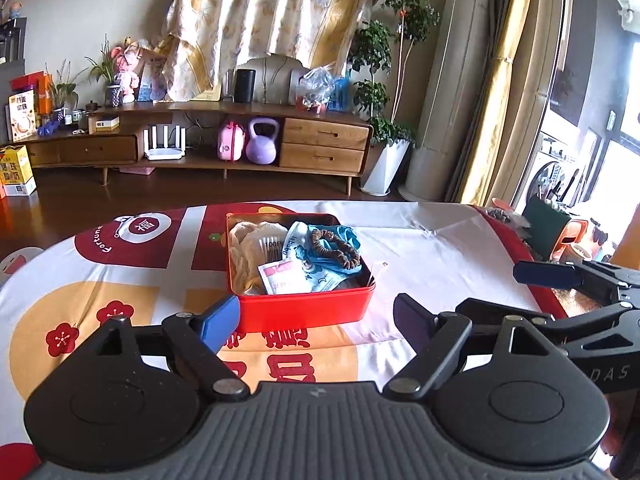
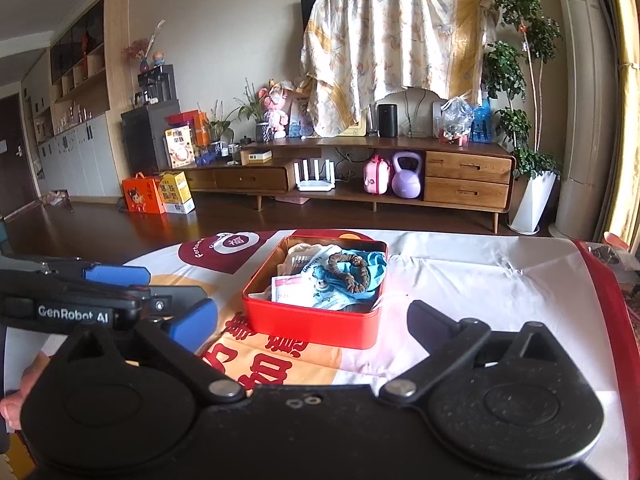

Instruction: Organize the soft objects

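Note:
A red tin box (image 1: 304, 312) (image 2: 312, 326) stands on the table, filled with soft items: a cream cloth (image 1: 248, 240), a brown scrunchie (image 1: 340, 246) (image 2: 352, 272) on blue fabric (image 1: 340, 236), and small packets (image 1: 280, 276). My left gripper (image 1: 316, 320) is open and empty, just in front of the box. My right gripper (image 2: 312, 320) is open and empty, also just in front of the box. The right gripper's fingers (image 1: 548, 274) show at the right of the left wrist view. The left gripper's fingers (image 2: 116, 274) show at the left of the right wrist view.
The table carries a red, white and orange patterned cloth (image 1: 120, 300) (image 2: 480, 280). Its right edge (image 2: 608, 300) is red. Behind it, a wooden TV cabinet (image 1: 200, 148) holds a kettlebell, a router and clutter. A potted plant (image 1: 384, 160) stands at the right.

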### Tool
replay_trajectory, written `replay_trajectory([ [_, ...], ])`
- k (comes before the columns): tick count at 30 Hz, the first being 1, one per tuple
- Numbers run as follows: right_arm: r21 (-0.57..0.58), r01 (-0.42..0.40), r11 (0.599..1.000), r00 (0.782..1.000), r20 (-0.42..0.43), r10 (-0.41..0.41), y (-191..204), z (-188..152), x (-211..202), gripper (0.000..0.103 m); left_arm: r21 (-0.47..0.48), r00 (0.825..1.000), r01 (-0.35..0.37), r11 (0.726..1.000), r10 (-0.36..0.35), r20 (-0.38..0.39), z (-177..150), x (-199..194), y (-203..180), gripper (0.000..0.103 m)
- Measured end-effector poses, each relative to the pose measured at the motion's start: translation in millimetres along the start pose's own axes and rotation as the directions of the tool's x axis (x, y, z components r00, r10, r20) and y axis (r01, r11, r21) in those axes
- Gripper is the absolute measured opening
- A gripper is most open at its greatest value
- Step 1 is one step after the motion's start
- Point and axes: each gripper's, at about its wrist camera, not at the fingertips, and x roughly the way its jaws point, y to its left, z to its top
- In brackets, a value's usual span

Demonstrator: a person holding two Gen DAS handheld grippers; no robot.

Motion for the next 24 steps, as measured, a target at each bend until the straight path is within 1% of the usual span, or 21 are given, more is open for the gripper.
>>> replay_trajectory([
  [4,0.015,0.005,1.000,1.000,0.011,-0.005,-1,-5,-5,0.103,0.016,1.000,0.002,1.000,-0.002,0.008,-5,-7,-5,0.085],
  [6,0.023,0.001,1.000,1.000,0.014,-0.001,-1,-7,-7,0.103,0.017,1.000,0.014,1.000,-0.014,0.015,-7,-11,-7,0.087],
  [8,0.039,-0.008,0.999,1.000,0.016,0.007,-3,-9,-10,0.103,0.010,1.000,-0.013,1.000,0.013,0.019,-9,-12,-7,0.097],
  [11,0.057,-0.006,0.998,1.000,0.025,0.005,-5,-10,-14,0.103,-0.010,1.000,-0.007,1.000,0.007,0.018,-10,-14,-4,0.102],
  [24,0.060,0.018,0.998,0.999,0.041,-0.021,-4,-13,-18,0.103,-0.011,0.999,-0.025,1.000,0.025,0.029,-15,-22,-6,0.103],
])
